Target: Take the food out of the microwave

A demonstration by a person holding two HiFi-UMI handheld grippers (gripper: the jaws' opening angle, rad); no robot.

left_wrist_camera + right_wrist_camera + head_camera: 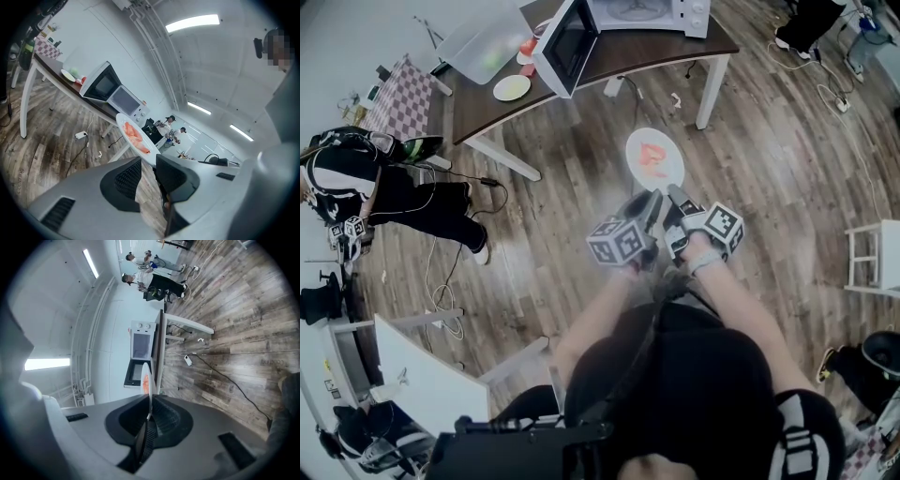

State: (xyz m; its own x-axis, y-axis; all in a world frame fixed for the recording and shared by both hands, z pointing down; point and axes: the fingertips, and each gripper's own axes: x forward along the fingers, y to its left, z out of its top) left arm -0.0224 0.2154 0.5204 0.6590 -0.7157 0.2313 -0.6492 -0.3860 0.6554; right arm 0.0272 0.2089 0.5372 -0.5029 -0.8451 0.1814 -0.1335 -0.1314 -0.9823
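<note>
One plate [671,173] carried the task's food [652,156], an orange-red portion lying across its middle. It was already out of the microwave [652,14], held in the air over the wooden floor [769,159] on the person's side, well apart from the dark table [675,47]. The microwave stood on that table at the far side with its door [567,42] swung open to the left.

The right gripper [149,401] was pinching the plate's near rim, and its own view showed the plate edge-on between the two pads. The left gripper [150,171] sat just beside it on the left. Its jaws stood apart, with floor visible through the gap and the rim reaching about to their tips, so they did not look to be pressing on it.

The step in hand looked like the carry to wherever the plate was to be set down. With the whole plate hanging from one clamp at its near edge, the main risk was probably the far side dipping and the food sliding off. To do it well, the right clamp should hold firm and the wrist should hold the plate flat. The left jaws could close on the rim alongside for a second hold. The move itself should be slow, and the plate should go down flat before either clamp lets go.
</note>
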